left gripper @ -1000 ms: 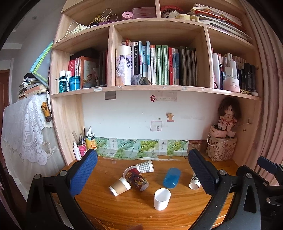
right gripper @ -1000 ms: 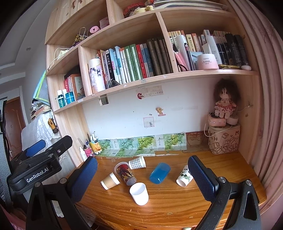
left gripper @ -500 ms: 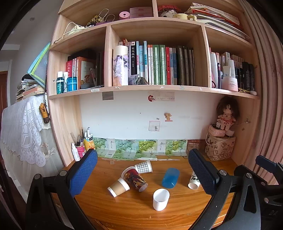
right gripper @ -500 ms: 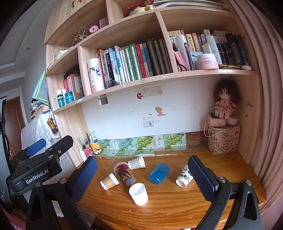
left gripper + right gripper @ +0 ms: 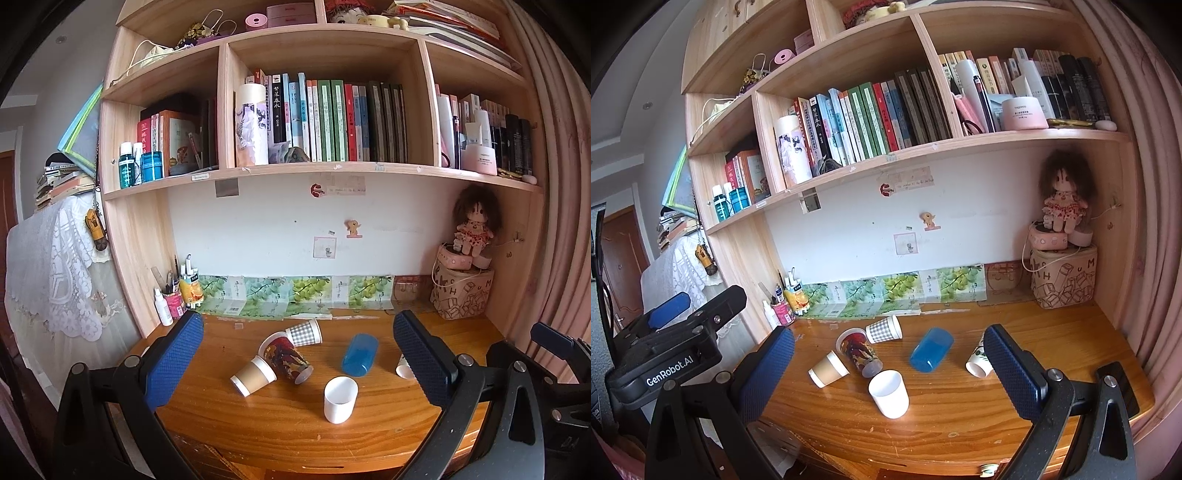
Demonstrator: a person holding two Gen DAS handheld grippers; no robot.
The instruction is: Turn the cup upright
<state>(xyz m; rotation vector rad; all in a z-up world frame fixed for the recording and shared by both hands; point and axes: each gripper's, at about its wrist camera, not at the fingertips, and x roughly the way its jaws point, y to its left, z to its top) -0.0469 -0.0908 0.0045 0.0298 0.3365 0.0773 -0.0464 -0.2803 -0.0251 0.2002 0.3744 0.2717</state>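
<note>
Several cups sit on the wooden desk [image 5: 280,424]. A white cup [image 5: 340,394] [image 5: 888,393] stands upright in front. Lying on their sides are a brown paper cup [image 5: 253,375] [image 5: 827,369], a red patterned cup [image 5: 286,357] [image 5: 859,352], a checkered cup [image 5: 304,332] [image 5: 884,329], a blue cup [image 5: 359,354] [image 5: 931,349] and a leaf-print cup [image 5: 977,360], mostly hidden by a finger in the left wrist view. My left gripper [image 5: 295,362] and right gripper [image 5: 886,369] are open, empty, held back from the cups.
A pen pot and bottles [image 5: 173,295] stand at the desk's back left. A printed box with a doll [image 5: 461,291] stands at the back right. Bookshelves [image 5: 325,166] hang above. A pink curtain [image 5: 1152,258] borders the right side.
Both views have shifted slightly; the left view has drifted a little toward the desk. The cups have not moved. Both grippers stay open.
</note>
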